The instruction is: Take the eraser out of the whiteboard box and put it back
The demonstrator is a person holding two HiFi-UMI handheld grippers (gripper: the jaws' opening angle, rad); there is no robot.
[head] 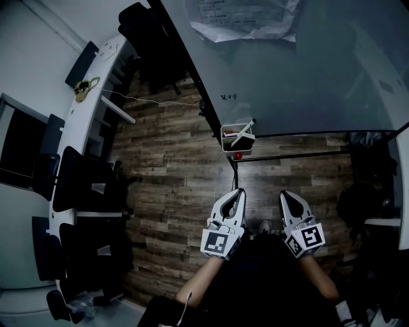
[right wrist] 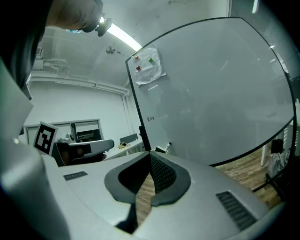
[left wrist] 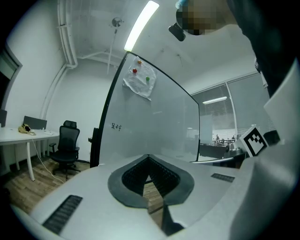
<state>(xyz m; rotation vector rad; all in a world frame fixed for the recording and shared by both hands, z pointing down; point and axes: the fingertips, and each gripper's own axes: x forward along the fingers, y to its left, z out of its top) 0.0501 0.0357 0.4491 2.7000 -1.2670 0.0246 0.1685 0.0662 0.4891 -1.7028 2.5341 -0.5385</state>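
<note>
A small white whiteboard box (head: 237,138) hangs at the lower left corner of the big whiteboard (head: 307,70). It holds a marker and pale items, and I cannot pick out the eraser among them. A red round thing (head: 238,155) sits just under the box. Both grippers are held level in front of the person, well short of the box. My left gripper (head: 241,191) is shut with nothing in it, its tips meeting (left wrist: 149,157). My right gripper (head: 284,193) is shut and empty too (right wrist: 150,153). In the right gripper view the box (right wrist: 162,149) peeks just above the jaws.
A sheet of paper (head: 243,16) is pinned to the whiteboard with magnets. The board's dark stand (head: 235,172) runs down to the wooden floor between box and grippers. Black office chairs (head: 83,179) and a long white desk (head: 83,121) line the left side.
</note>
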